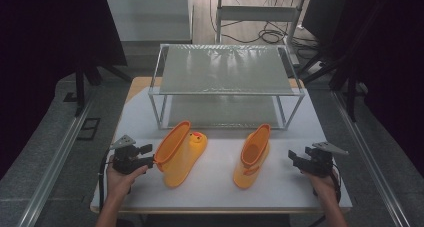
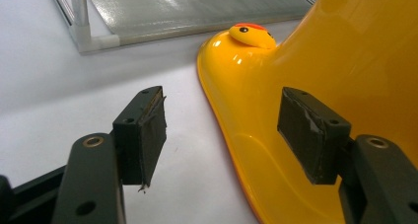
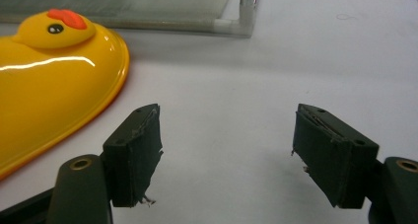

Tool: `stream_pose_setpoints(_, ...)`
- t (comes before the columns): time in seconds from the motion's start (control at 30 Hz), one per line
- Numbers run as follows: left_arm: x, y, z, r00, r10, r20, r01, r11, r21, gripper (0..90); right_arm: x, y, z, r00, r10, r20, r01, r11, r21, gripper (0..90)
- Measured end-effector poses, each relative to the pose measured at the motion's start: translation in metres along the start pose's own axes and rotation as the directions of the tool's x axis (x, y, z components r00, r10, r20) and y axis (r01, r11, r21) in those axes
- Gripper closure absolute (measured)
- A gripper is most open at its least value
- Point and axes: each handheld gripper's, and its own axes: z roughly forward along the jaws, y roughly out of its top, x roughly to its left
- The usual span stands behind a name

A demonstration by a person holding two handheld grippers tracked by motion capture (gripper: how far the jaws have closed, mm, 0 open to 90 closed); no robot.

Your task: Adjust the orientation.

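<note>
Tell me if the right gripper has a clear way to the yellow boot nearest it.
Probably yes. The right gripper is open and empty, and bare white table lies between it and the right boot, which lies on its side. Nothing stands between them; the shelf rack sits farther back.

1. The left boot, glossy yellow with an orange-rimmed opening and a duck face on its toe, lies on its side just in front of the shelf rack.
2. The right boot, its match, lies likewise before the rack, well apart from the first.
</note>
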Motion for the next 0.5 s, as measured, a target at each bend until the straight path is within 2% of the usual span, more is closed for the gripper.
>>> stream_pose_setpoints(0.07,0.0019,-0.0003,0.0009,1.0,0.002,-0.002,-0.002,0.9999,0.011,36.6,-0.0006,-0.0011,0.0013,1.0,0.002,-0.003,-0.002,1.0,0.009,27.2)
stream_pose_setpoints(0.23,0.002,-0.0032,0.0068,0.9999,0.009,-0.011,-0.008,0.9991,0.041,42.8,-0.001,-0.0019,-0.0008,1.0,0.01,0.002,-0.01,1.0,-0.008,27.9)
stream_pose_setpoints(0.27,0.0008,-0.0037,0.0085,0.9997,0.019,-0.016,-0.019,0.9988,0.046,44.8,-0.0012,-0.0019,-0.0006,1.0,0.01,-0.001,-0.01,1.0,-0.006,27.9)
stream_pose_setpoints(0.4,0.0004,-0.0038,0.0088,0.9997,0.022,-0.01,-0.021,0.9987,0.047,50.8,-0.0015,-0.0018,-0.0002,0.9999,0.01,-0.003,-0.01,1.0,-0.002,28.0)
stream_pose_setpoints(0.43,0.0007,-0.0037,0.0076,0.9997,0.023,-0.008,-0.023,0.9987,0.045,55.4,-0.0016,-0.0017,-0.0003,0.9999,0.01,-0.002,-0.01,1.0,0.001,28.1)
stream_pose_setpoints(0.5,0.0012,-0.0035,0.0058,0.9997,0.02,-0.01,-0.02,0.9991,0.038,58.7,-0.0018,-0.0018,-0.0004,0.9999,0.011,-0.002,-0.011,1.0,0.0,28.2)
